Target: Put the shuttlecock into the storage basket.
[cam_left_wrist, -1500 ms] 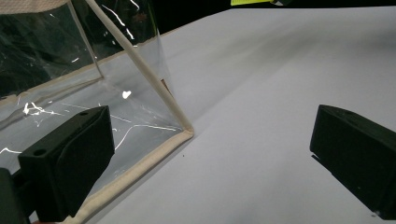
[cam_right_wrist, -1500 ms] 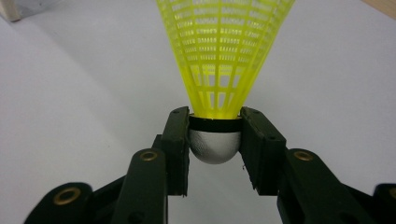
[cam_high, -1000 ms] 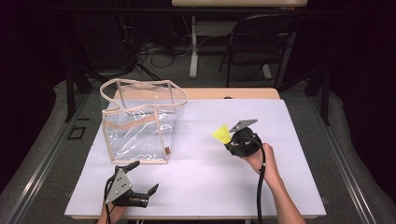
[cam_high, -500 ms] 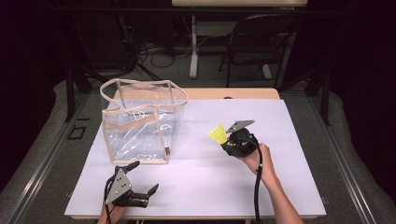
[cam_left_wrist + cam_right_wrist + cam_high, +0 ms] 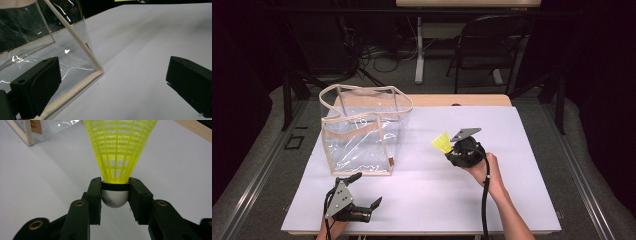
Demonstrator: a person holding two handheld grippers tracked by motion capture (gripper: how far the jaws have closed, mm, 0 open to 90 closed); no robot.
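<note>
A yellow shuttlecock (image 5: pixel 442 143) with a silver-grey cork (image 5: pixel 115 198) is clamped by its base in my right gripper (image 5: pixel 115 192), held a little above the white table (image 5: pixel 532 150) right of centre. The skirt (image 5: pixel 120 147) points away from the jaws, toward the bag. A clear plastic bag (image 5: pixel 362 132) with beige trim stands open at the left of the table. My left gripper (image 5: pixel 364 192) rests low near the front edge, open, just in front of the bag's near corner (image 5: pixel 98 71). Nothing lies between its jaws.
A wooden strip (image 5: pixel 452 100) borders the table's far edge. Behind it stand a black chair (image 5: pixel 492 50) and a table leg with cables on the floor. A small brown tag (image 5: pixel 35 126) hangs on the bag's side. A black cable (image 5: pixel 485 200) trails from my right gripper.
My right gripper has carried the shuttlecock a little to the left, toward the bag. The left gripper and the bag have stayed put.
</note>
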